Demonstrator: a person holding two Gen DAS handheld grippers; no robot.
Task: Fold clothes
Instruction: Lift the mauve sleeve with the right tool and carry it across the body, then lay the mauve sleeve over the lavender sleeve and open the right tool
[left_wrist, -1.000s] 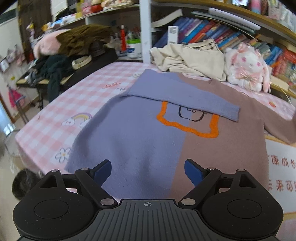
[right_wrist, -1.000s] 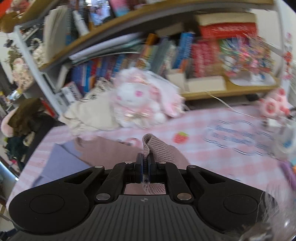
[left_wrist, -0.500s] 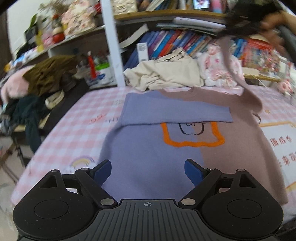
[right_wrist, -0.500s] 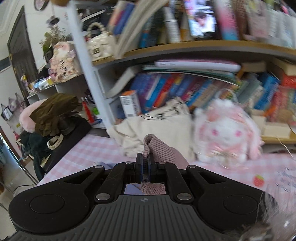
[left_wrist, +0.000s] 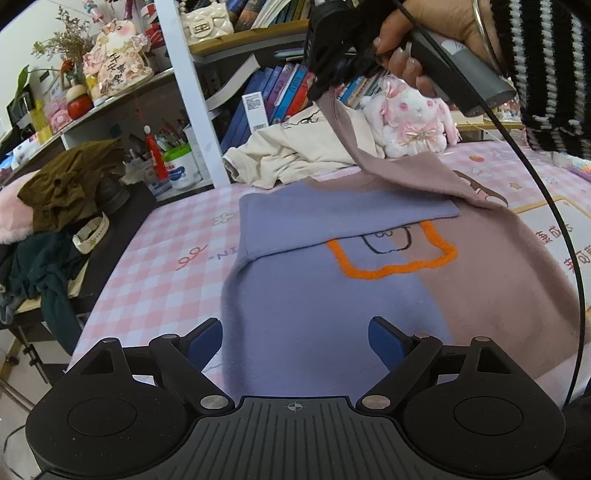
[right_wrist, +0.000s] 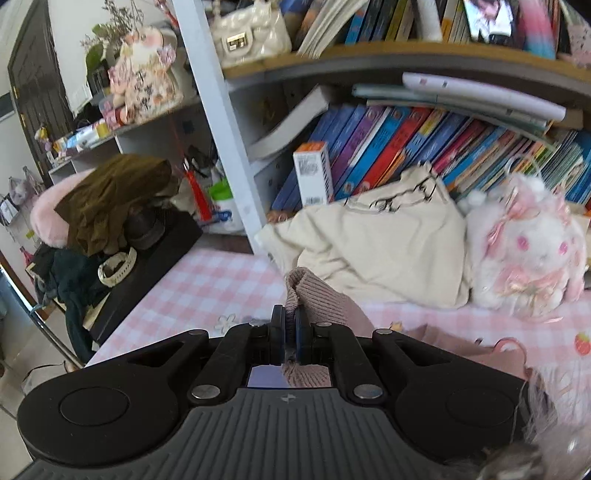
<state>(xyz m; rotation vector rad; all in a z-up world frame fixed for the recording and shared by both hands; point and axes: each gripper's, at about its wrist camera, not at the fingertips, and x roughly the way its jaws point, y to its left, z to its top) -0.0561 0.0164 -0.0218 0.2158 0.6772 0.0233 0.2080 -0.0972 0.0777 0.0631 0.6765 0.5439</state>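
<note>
Sweater (left_wrist: 332, 295) spread flat on the pink checked table (left_wrist: 162, 258), just ahead of and under the left gripper (left_wrist: 295, 341). Blue sleeve (left_wrist: 347, 210) already folded across the chest, well ahead of those jaws. Left jaws wide apart, nothing between them. Right gripper (right_wrist: 291, 334) up in the air past the sweater, jaws clamped on the cuff (right_wrist: 306, 291) of the brown sleeve (left_wrist: 351, 136), cuff poking out just ahead of them. Brown sleeve lifted but not laid down yet. Probably about halfway: sleeve to lay across, then body to fold up. Cream top (left_wrist: 295, 155) behind, not folded yet.
</note>
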